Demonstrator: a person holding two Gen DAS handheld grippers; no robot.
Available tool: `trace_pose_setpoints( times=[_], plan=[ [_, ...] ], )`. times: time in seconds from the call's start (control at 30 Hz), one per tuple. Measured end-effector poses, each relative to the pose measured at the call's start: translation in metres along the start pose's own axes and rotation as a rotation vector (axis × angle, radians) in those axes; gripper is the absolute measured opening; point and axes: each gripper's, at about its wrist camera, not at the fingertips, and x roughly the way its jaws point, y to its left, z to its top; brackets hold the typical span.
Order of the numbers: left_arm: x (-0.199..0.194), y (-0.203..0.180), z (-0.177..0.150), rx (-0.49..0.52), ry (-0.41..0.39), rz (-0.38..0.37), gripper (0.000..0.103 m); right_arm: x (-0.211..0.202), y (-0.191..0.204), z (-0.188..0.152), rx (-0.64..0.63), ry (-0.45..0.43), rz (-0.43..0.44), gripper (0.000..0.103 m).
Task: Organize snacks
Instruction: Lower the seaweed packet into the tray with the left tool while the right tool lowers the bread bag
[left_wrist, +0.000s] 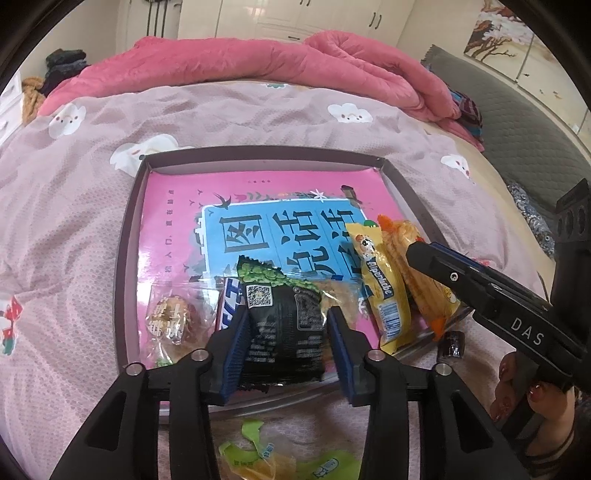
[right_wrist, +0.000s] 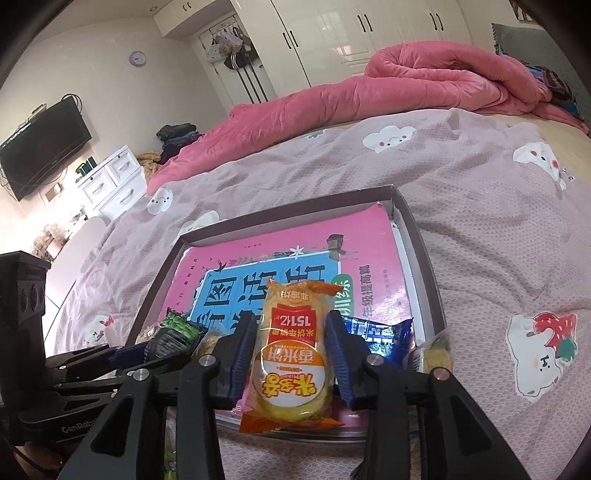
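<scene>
Left gripper (left_wrist: 290, 354) loosely straddles black packet (left_wrist: 284, 332) inside tray (left_wrist: 125, 258); right gripper (right_wrist: 291, 354) likewise around rice-cracker pack (right_wrist: 291, 354). Depositing step; next, withdraw both clear.

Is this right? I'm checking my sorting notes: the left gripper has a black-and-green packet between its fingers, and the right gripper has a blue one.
Not quite. The right gripper has an orange-and-yellow packet between its fingers, not a blue one; the right wrist view shows it. The rest stands.
</scene>
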Motion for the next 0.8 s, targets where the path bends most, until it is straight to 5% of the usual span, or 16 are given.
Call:
trace_pose_setpoints(
  times=[0.8],
  plan=[
    [-0.014,0.011,0.004,-0.006,-0.040,0.039,0.051,-0.014,-0.003,0.006,0.013,-0.039,0.017,0.046]
  ],
)
